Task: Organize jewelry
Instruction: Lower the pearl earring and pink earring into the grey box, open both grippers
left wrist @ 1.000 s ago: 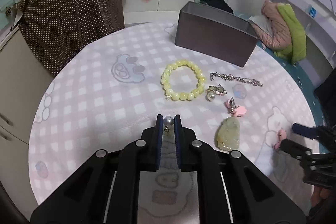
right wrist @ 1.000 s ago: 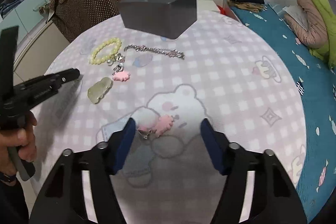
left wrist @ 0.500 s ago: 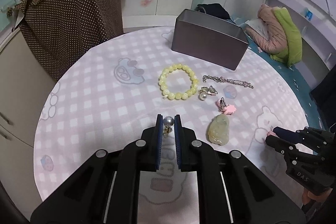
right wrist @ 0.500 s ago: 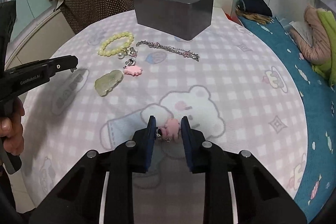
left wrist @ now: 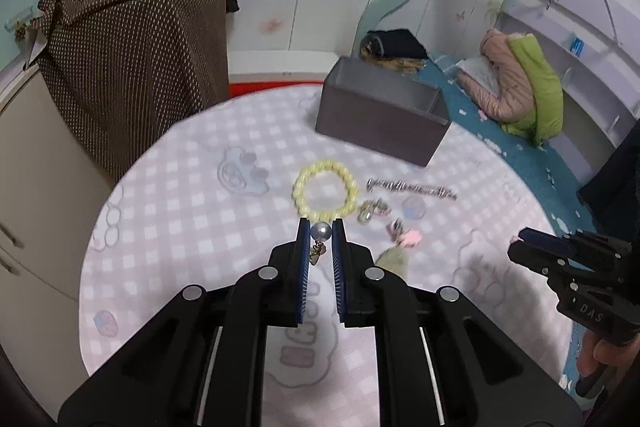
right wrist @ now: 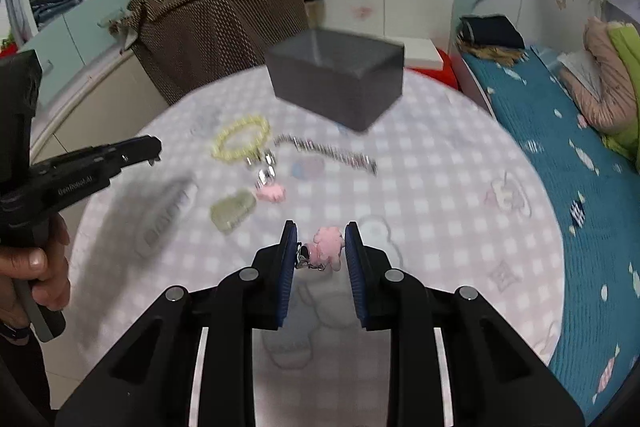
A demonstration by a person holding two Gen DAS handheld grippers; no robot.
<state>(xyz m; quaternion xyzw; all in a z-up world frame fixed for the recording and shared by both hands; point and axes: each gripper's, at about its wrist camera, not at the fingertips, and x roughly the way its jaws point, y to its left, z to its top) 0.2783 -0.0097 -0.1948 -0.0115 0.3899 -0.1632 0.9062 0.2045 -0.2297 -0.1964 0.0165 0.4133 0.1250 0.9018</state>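
My left gripper (left wrist: 321, 230) is shut on a grey pearl earring (left wrist: 321, 231) and holds it above the table. My right gripper (right wrist: 322, 242) is shut on a pink flower earring (right wrist: 329, 246), also lifted. On the pink checked tablecloth (left wrist: 180, 211) lie a yellow bead bracelet (left wrist: 325, 191), a silver chain (left wrist: 412, 187), a second pearl earring (left wrist: 370, 211), a second pink flower earring (left wrist: 408, 237) and a pale green jade pendant (right wrist: 233, 209). A dark grey open box (left wrist: 380, 119) stands at the far side of the table.
A brown dotted cloth bag (left wrist: 132, 55) stands behind the table at the left. A bed with a teal cover (right wrist: 560, 155) and a pink and green jacket (left wrist: 524, 87) lies to the right. White cabinets (left wrist: 24, 187) border the table's left edge.
My right gripper closed on the pink flower earring and lifted it. Both grippers have risen and moved back from the table with their earrings.
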